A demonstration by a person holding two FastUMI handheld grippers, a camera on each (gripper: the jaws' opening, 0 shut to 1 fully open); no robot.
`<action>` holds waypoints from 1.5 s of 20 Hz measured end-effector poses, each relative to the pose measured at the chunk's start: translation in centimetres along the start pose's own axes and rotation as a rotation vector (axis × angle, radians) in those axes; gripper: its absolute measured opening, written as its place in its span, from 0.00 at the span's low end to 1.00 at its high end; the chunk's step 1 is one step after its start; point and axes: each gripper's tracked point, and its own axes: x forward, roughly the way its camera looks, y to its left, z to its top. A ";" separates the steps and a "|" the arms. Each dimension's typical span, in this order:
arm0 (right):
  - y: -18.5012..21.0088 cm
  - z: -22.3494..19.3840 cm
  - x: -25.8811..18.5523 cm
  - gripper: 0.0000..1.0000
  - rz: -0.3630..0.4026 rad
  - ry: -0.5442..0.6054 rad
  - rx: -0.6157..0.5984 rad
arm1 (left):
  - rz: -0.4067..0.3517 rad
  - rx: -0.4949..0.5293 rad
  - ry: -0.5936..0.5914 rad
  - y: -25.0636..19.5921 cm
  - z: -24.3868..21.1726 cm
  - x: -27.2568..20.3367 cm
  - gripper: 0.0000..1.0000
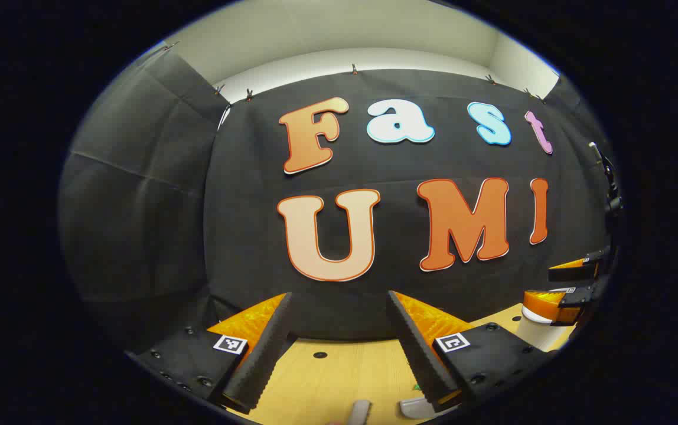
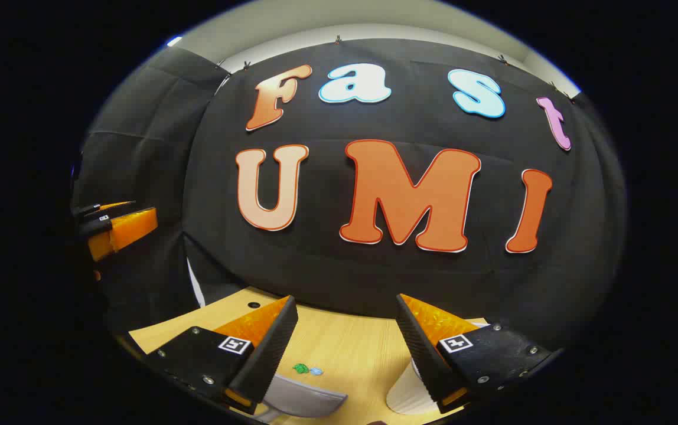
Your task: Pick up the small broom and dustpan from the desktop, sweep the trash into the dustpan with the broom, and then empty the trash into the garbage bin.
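Left gripper view, from left to right: left gripper [image 1: 339, 348] held above the wooden desktop [image 1: 339, 372], fingers spread wide with nothing between them. Below the gap, at the bottom edge, a small grey piece [image 1: 361, 411] and beside it another grey piece [image 1: 416, 407] just at the right finger; too little visible to say if broom or dustpan. Far right, the right gripper [image 1: 575, 283] seen from the side, above a white round thing [image 1: 537, 330] on the desktop; cannot tell what it is.

Right gripper view, from left to right: at the far left edge the left gripper [image 2: 111, 227], seen from the side, state of its fingers impossible to tell here. Lower, right gripper [image 2: 348, 348] with fingers wide apart and holding nothing. Near its left finger, a grey dustpan [image 2: 306, 401] lying on the desktop [image 2: 351, 342], partly hidden. Just behind the dustpan, small trash [image 2: 307, 369], green and blue bits, between the fingers. Under the right finger, a white ribbed thing [image 2: 404, 398], perhaps the garbage bin, not sure.
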 end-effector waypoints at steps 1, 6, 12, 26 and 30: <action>0.6 0.2 0.5 1.00 -0.021 -0.002 -0.001 | -0.035 -0.012 0.004 0.0 -0.6 0.6 1.00; 3.1 -0.4 2.1 1.00 -0.122 0.026 -0.020 | -0.104 -0.048 0.035 2.4 -3.5 3.7 1.00; 4.5 -0.2 1.3 1.00 -0.193 0.046 -0.007 | -0.139 -0.057 0.041 3.8 -4.9 5.2 1.00; 2.8 -2.0 2.0 0.99 -0.132 0.117 0.044 | -0.136 -0.084 0.163 0.8 -7.9 5.7 1.00; 3.6 -4.3 1.7 0.99 -0.101 0.188 0.132 | -0.144 -0.112 0.260 0.1 -11.1 5.7 1.00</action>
